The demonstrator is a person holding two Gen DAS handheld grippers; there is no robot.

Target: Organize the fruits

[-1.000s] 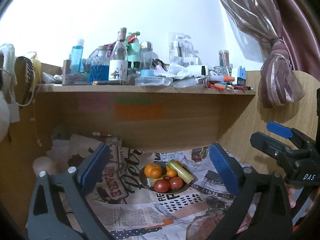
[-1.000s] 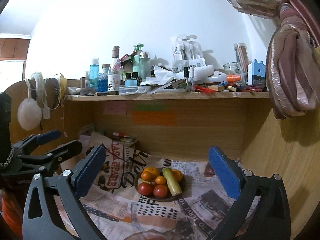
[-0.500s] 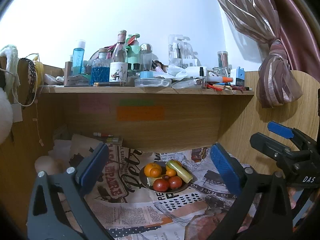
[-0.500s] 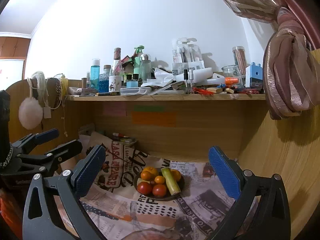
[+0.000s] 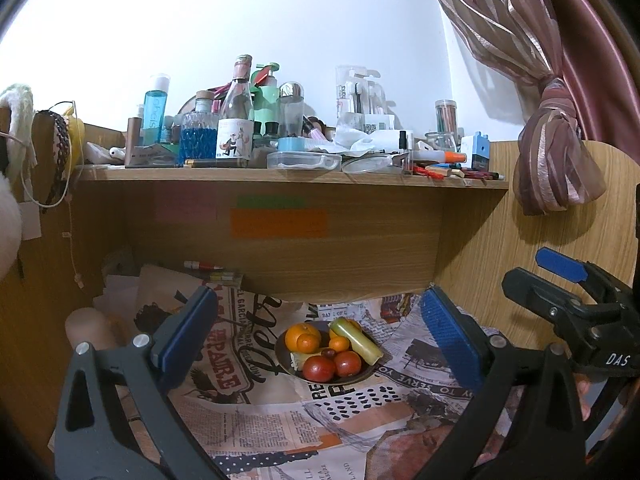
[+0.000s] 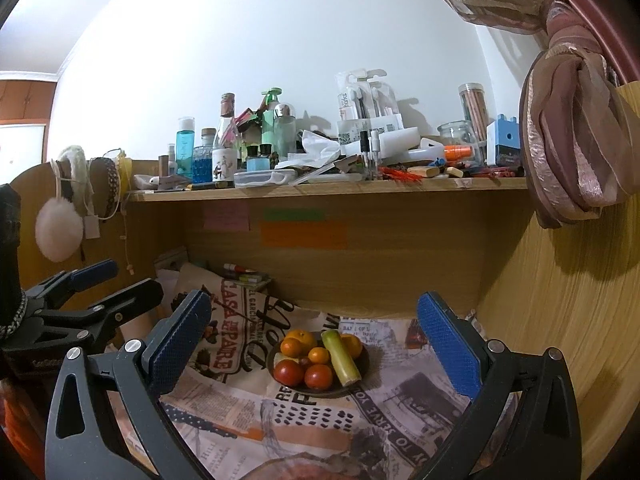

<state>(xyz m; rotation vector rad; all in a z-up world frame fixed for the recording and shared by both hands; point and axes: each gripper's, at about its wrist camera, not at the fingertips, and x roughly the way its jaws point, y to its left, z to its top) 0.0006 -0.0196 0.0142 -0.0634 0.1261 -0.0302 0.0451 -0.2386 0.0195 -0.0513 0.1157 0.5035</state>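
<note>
Both pairs of blue-padded fingers are spread wide with nothing between them. The left gripper [image 5: 316, 332] and the right gripper [image 6: 314, 332] each hang well back from the plate [image 6: 362, 362], framing it in the gap between their pads — a stance that suits either sizing up a pick or standing clear after a placement.

The fruits [image 6: 310, 354] lie gathered on that dark plate, on the newspaper [image 5: 280, 420] that covers the desk. Two red tomatoes [image 5: 332, 365] sit at the near edge, oranges [image 5: 303, 338] at the far left, and a long yellow-green piece [image 5: 360, 342] lies slantwise along the right side. No fruit shows loose on the paper.

Piled as they are, the pieces prop each other up, so lifting one could let a neighbour roll.

Above, the cluttered shelf [image 6: 332, 190] overhangs the far side — any reach goes in low, under its edge.
</note>
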